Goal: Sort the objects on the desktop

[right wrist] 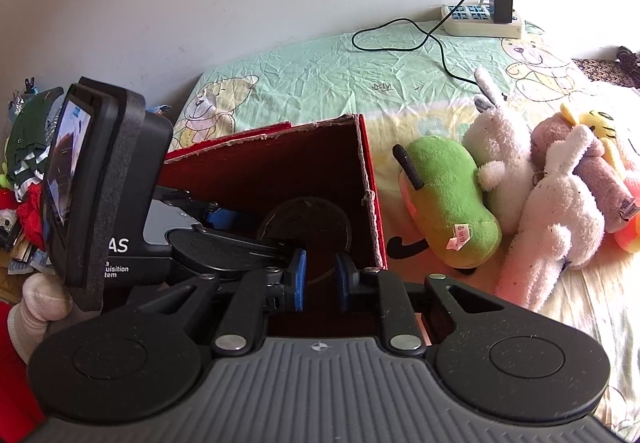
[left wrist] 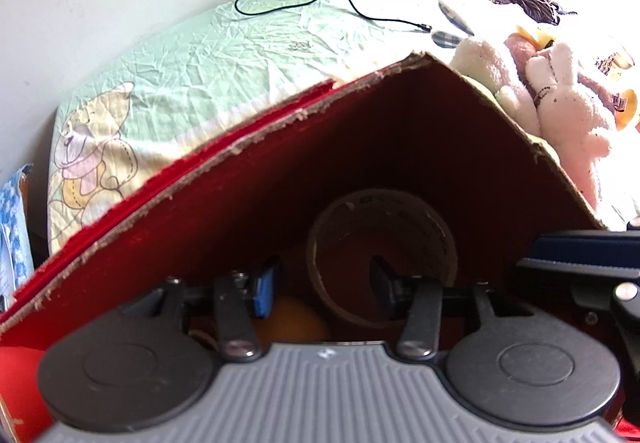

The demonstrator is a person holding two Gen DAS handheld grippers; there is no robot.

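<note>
While my left gripper sits spread inside the red box, empty, a tape roll leans just beyond and an orange ball lies below; my right gripper, narrowly parted, holds nothing; beyond, plush toys on the bedsheet.

Tape roll upright in red box, orange ball beside

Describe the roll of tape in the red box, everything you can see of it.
The roll of tape is a wide ring of brownish packing tape with a pale cardboard core that carries small print. It stands on edge inside the red box, its open centre facing the left gripper, whose open fingers straddle its near wall. In the right wrist view it looks dark and shadowed. An orange object lies beside it.
</note>
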